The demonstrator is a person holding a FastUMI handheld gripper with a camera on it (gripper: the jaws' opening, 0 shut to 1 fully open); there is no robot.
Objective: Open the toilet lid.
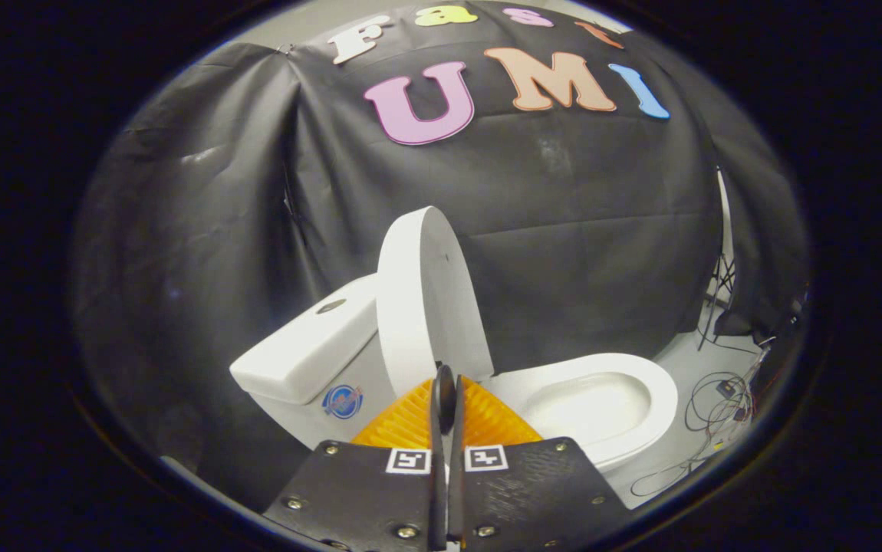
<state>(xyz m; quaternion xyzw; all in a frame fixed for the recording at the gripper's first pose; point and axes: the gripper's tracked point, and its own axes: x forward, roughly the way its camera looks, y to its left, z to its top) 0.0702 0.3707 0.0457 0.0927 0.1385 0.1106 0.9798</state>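
Note:
A white toilet stands ahead of me, seen from its side. Its lid (427, 299) is raised, standing nearly upright and leaning back toward the white tank (304, 349). The seat ring (602, 399) lies flat, and the bowl inside it is exposed. My gripper (447, 387) sits just in front of the lid's lower edge, near the hinge. Its two fingers are pressed together with nothing between them. They are not touching the lid as far as I can see.
Black cloth walls close in the booth behind and beside the toilet. Loose cables (717, 406) lie on the pale floor beyond the bowl. A light stand's legs (721, 295) rise by the cloth's edge there.

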